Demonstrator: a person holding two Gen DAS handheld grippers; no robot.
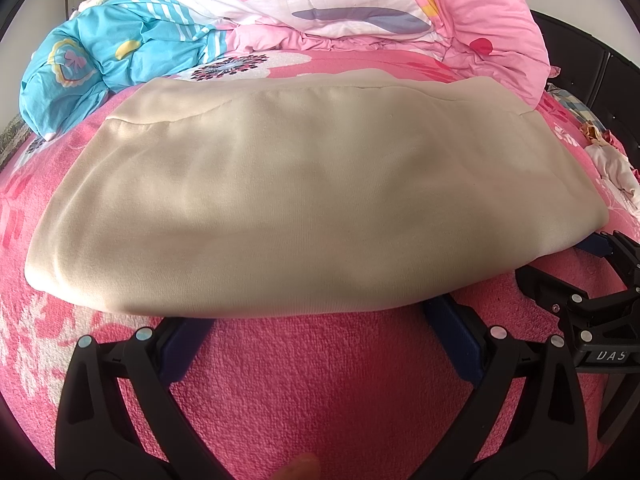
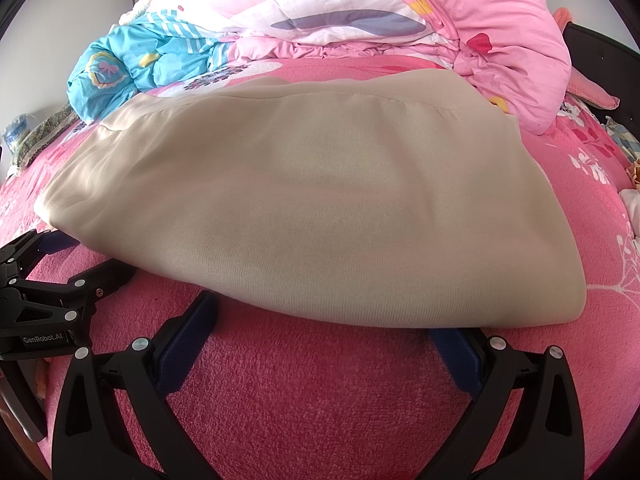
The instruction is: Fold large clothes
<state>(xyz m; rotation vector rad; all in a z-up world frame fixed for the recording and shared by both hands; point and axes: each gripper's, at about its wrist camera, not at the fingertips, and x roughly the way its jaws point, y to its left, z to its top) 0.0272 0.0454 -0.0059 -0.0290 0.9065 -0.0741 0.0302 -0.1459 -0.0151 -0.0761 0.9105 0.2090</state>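
The beige garment [image 1: 312, 200] lies folded in a wide, flat pad on the pink bed blanket [image 1: 320, 380], in front of the pink quilt [image 1: 460, 20] and the blue quilt [image 1: 112, 52]. The left gripper [image 1: 320, 340] and right gripper [image 2: 320, 344] are both spread wide and hold nothing, their tips at its near edge. To fold again, slide both under that edge evenly, pinch, and lift together.
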